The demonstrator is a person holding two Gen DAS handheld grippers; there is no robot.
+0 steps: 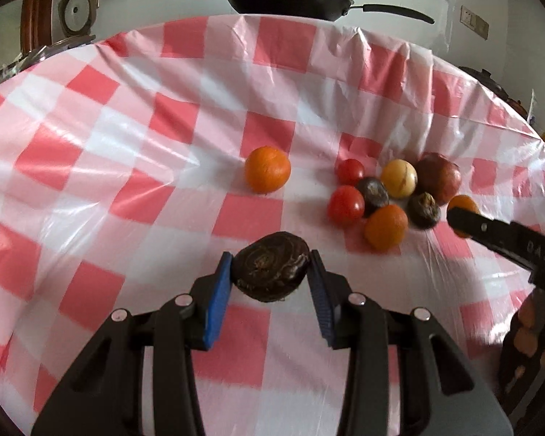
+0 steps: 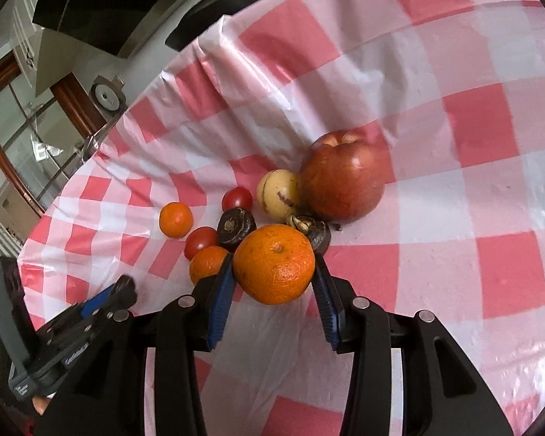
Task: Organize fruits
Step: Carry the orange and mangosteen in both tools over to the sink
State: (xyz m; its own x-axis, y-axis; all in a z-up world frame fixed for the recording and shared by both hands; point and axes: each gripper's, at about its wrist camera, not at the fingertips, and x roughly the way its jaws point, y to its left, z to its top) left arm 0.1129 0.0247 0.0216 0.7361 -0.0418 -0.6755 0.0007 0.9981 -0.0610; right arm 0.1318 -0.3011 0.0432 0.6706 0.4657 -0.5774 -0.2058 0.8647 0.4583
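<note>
- Dark water chestnut (image 1: pixel 270 272): clamped in left tongs (image 1: pixel 271 276), above the checked surface (image 1: pixel 127 145), apart from the heap.
- Mandarin (image 2: pixel 274 264): gripped by right tongs (image 2: pixel 273 272) at the heap's edge.
- One mandarin (image 1: pixel 267 169) set apart; sorting barely begun.
- Remaining, clustered: apple (image 2: pixel 343 176), tomatoes, yellow fruit, chestnuts.

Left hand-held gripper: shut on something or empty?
Shut on a dark brown fruit: both blue pads of the left hand-held gripper press its sides, above the checkered tablecloth.

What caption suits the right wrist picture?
Right gripper clasps an orange beside an apple on checkered tablecloth.
</note>
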